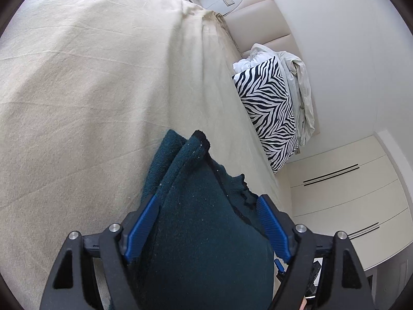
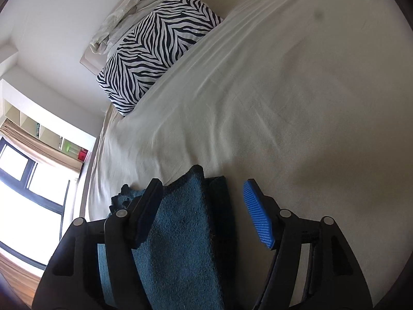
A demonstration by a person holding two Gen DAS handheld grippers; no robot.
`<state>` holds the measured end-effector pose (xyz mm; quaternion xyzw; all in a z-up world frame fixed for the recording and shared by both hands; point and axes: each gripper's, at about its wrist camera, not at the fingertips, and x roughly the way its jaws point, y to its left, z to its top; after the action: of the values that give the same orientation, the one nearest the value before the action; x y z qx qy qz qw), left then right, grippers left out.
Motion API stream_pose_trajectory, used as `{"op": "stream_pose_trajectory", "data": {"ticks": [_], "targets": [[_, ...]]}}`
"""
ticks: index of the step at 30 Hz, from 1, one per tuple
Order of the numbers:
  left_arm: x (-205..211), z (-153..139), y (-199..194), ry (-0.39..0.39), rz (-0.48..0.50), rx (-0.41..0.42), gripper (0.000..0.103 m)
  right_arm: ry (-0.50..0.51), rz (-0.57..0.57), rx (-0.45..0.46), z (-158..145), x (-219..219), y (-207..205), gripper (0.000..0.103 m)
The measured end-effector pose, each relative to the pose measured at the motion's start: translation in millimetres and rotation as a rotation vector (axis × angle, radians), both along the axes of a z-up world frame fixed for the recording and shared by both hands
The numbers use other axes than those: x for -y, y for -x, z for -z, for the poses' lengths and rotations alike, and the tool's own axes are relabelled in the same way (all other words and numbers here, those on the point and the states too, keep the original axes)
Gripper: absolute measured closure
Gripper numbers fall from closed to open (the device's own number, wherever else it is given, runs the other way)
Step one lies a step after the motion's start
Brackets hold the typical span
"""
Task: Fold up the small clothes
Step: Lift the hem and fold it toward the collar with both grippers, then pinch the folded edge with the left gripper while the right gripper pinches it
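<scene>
knit (image 1: 196,222): dark teal, thick, soft; I'd expect it to sag and bunch, not slip; lies on the bed (image 1: 77,90), bulging between both sets of jaws
left gripper (image 1: 206,222): jaws spread; pads flank the knit; real clamp, I can't tell
right gripper (image 2: 204,214): released; knit touches the 9 o'clock finger only
hold: I'd pinch the ribbed edge (image 1: 198,135) at 12 o'clock
hidden: garment type, full outline, layers below

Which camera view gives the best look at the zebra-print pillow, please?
The right wrist view: the zebra-print pillow shows nearly its whole face, unobstructed, at the head of the bed. The left wrist view shows it smaller and foreshortened at the bed's edge.
</scene>
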<state>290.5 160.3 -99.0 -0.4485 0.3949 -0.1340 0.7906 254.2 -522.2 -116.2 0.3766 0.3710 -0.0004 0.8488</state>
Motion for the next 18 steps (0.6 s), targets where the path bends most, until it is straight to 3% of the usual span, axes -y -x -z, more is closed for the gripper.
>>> {"op": "stream_pose_trajectory", "data": {"ticks": [3,10,14,18], "targets": [[-1,-7,20,-0.076,0.002,0.016,0.023,0.047,-0.031,0.003,-6,-4,27,0.038],[-8,2,59,-0.158,-0.020,0.007,0.025,0.203,-0.147,0.042,-24,-47,100,0.038],[0,4,73,-0.238,0.005,0.016,0.039,0.279,-0.220,0.041,-26,-77,120,0.039],[19,-2,82,-0.370,0.046,0.041,0.051,0.283,-0.220,0.015,-19,-89,133,0.040]]}}
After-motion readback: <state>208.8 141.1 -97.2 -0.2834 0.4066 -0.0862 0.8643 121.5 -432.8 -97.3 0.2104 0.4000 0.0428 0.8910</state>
